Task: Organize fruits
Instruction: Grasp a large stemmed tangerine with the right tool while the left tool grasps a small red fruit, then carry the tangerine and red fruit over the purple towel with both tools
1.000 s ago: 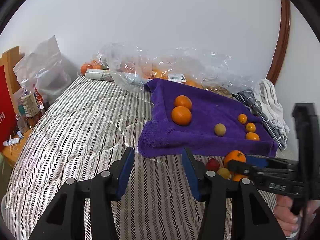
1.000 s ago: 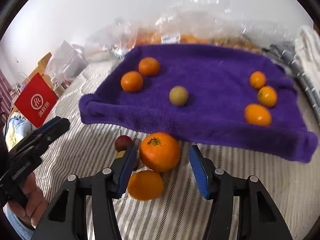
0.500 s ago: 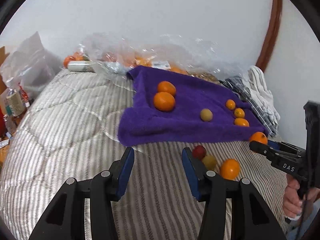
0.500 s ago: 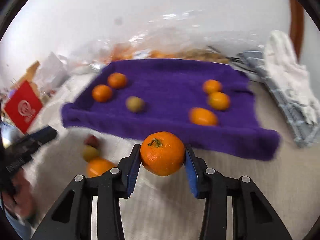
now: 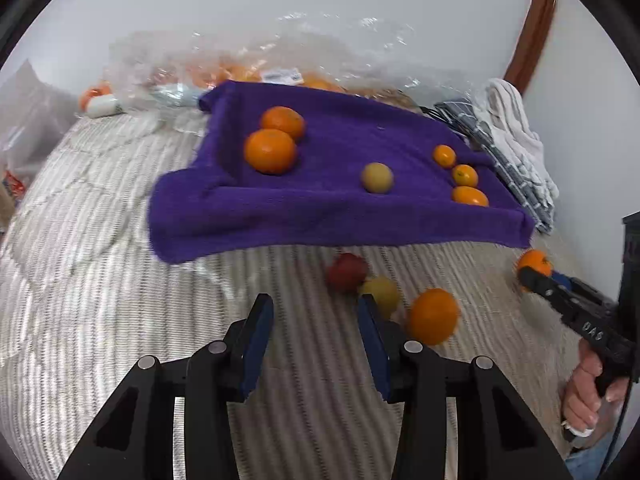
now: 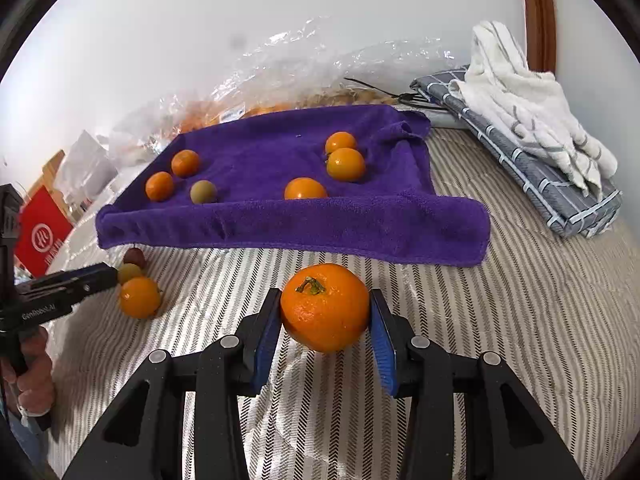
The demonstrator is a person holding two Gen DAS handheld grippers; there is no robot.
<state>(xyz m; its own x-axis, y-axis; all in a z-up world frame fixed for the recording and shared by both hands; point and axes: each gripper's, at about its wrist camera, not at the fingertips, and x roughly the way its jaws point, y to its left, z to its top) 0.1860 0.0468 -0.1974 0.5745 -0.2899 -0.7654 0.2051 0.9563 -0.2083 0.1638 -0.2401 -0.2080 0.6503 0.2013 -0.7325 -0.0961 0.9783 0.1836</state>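
Observation:
My right gripper (image 6: 325, 312) is shut on a large orange (image 6: 325, 307) and holds it above the striped bed, in front of the purple towel (image 6: 360, 216); it also shows in the left wrist view (image 5: 534, 264). The towel (image 5: 320, 208) carries two large oranges (image 5: 270, 151), a green-yellow fruit (image 5: 377, 177) and three small oranges (image 5: 465, 176). My left gripper (image 5: 316, 316) is open and empty. Just right of it on the bed lie a red fruit (image 5: 347, 272), a yellow-green fruit (image 5: 380, 294) and an orange (image 5: 433, 316).
Clear plastic bags of fruit (image 5: 280, 60) lie behind the towel by the wall. Folded grey and white cloths (image 6: 520, 120) sit at the right. A red box (image 6: 40, 236) stands off the bed's left side.
My right gripper closed on the large orange, lifted it and carried it right, away from the loose fruit. My left gripper moved closer to the towel and the loose fruit.

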